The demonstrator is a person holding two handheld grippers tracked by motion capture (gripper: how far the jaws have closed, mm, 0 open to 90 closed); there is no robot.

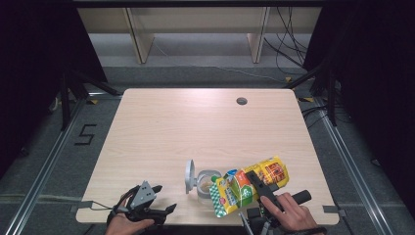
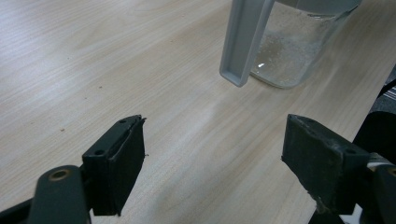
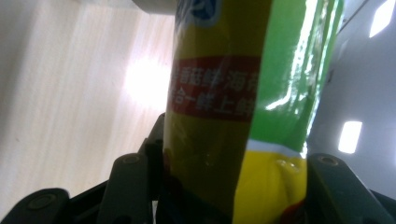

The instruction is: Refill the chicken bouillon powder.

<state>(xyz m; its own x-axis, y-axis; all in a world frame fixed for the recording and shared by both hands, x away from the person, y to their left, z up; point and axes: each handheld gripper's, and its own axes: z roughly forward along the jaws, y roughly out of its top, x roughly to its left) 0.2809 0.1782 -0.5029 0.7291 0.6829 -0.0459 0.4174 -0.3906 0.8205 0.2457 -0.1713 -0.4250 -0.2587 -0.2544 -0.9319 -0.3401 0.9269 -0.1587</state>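
1. We see the right gripper (image 1: 258, 182) at the near right edge of the table (image 1: 195, 127), held in the person's right hand (image 1: 289, 211). Its jaws are clamped on a yellow-and-green snack bag (image 1: 247, 185), roughly half closed; in the right gripper view the bag (image 3: 233, 116) sits squeezed between the two black jaws.
2. The bag is tilted, its lower end leaning over the mouth of a clear glass jar (image 1: 206, 185). The jar stands near the table's front edge, just left of the bag.
3. The jar's grey lid (image 1: 189, 176) stands flipped open on the jar's left side. We make out a pale, grainy content inside; what it is, we cannot tell.
4. The left gripper (image 1: 147, 208) rests at the near left corner, in the left hand (image 1: 128, 224), well apart from the jar. In the left gripper view its jaws stand wide apart with bare wood between them, the jar (image 2: 299, 46) and lid (image 2: 245, 42) ahead.
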